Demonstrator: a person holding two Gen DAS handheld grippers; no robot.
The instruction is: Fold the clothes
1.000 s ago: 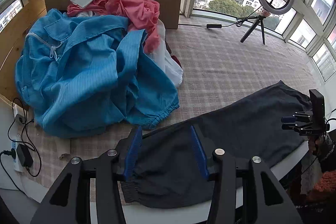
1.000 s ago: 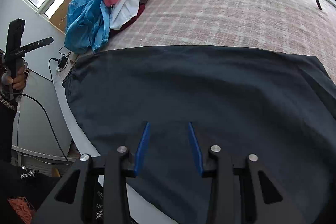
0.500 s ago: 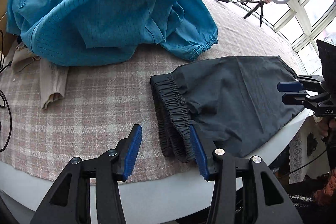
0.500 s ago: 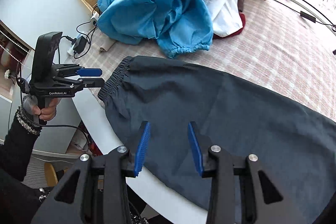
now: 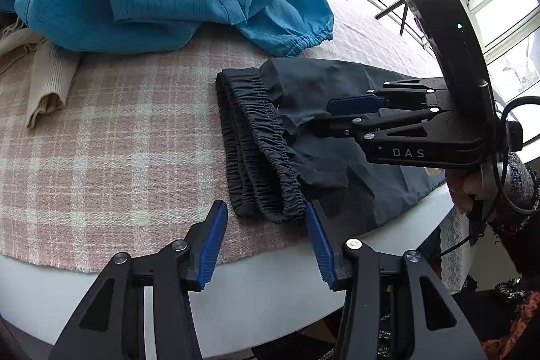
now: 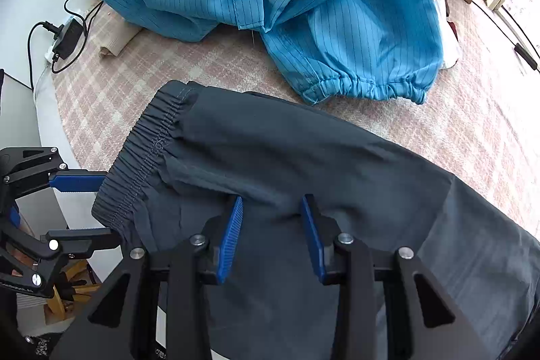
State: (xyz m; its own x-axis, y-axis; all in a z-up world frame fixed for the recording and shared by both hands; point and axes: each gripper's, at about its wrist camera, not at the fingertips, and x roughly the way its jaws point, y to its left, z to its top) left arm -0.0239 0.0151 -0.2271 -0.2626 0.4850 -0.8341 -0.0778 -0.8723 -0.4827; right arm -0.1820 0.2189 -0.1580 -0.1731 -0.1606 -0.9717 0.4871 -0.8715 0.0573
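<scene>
The dark grey trousers with a gathered elastic waistband [image 5: 303, 123] lie flat on the pink checked cloth surface [image 5: 118, 140], with one edge hanging a little over its white rim. The bunched waistband sits just ahead of the left gripper [image 5: 265, 243], right between its two blue pads. That gripper is wide open and holds nothing.

The right gripper [image 6: 271, 237] is low over the trouser cloth, a little way in from the waistband. It is open too, with nothing pinched — a small ridge of cloth rises between the pads, but they are not closed on it.

The trousers look thin, soft and light. They will likely flop and wrinkle when lifted, and the smooth cloth may slip out of a weak pinch. The waistband is thick and ridged, so it looks like the best place to grab — the blue pads should bite well there. A second hold further along the same edge would keep the cloth from sagging in the middle.

Beyond both grippers sits a crumpled bright blue striped garment with a gathered cuff [image 6: 337, 22], close to the trousers.
</scene>
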